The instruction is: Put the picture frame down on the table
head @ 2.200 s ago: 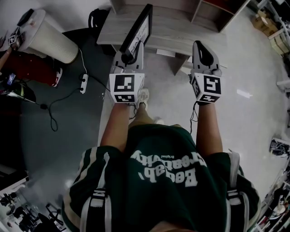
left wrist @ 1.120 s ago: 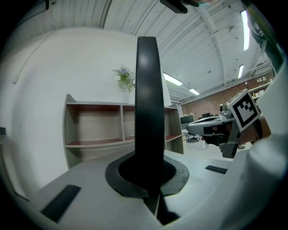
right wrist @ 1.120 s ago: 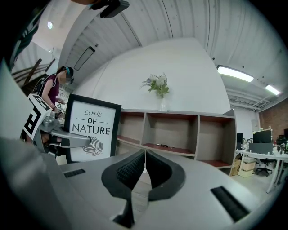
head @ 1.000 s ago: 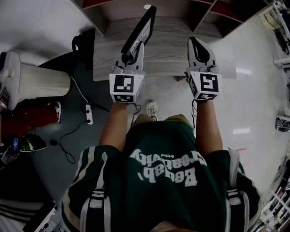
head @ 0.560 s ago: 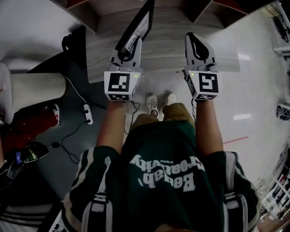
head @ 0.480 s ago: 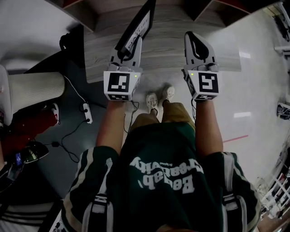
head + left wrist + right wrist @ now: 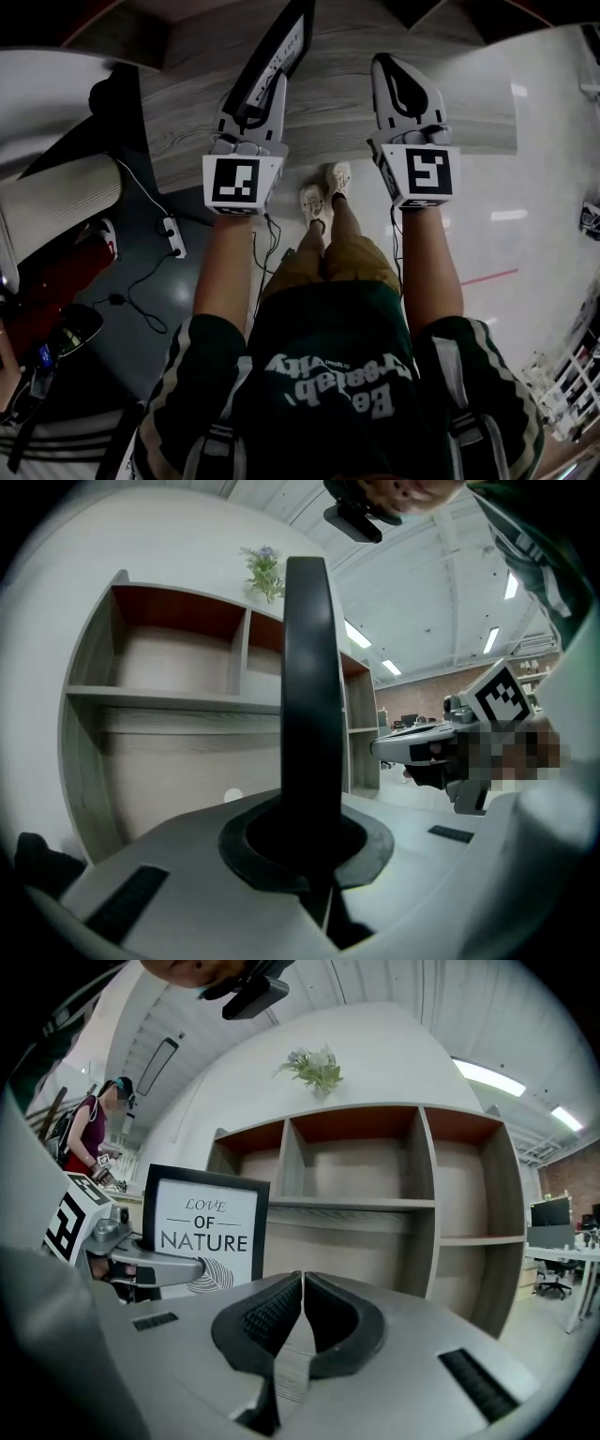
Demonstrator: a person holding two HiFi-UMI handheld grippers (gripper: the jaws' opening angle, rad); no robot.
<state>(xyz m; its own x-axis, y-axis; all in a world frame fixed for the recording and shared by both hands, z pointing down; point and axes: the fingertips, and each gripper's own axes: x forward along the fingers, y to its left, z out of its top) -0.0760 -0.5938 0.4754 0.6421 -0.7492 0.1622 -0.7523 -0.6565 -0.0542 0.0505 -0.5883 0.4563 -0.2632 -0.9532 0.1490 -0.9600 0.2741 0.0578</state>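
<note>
Black picture frame (image 7: 279, 47), upright over the table (image 7: 469, 112), is pinched at 1 edge by the left gripper (image 7: 255, 98); stiff, light, probably glazed and fragile; the right gripper (image 7: 394, 75) is closed, empty

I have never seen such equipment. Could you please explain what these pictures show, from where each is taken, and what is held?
No robot: a person holds a hand tool with tongs in each hand. The head view comes from a camera on the person's head, looking down at both arms. The two gripper views come from cameras riding on the tools. The left tongs are shut on the edge of a black picture frame, held upright over a wooden table; whether it touches the table I cannot tell. The right tongs are shut and empty. Their camera shows the frame's print and a shelf unit behind. I see nothing else on the table.
</note>
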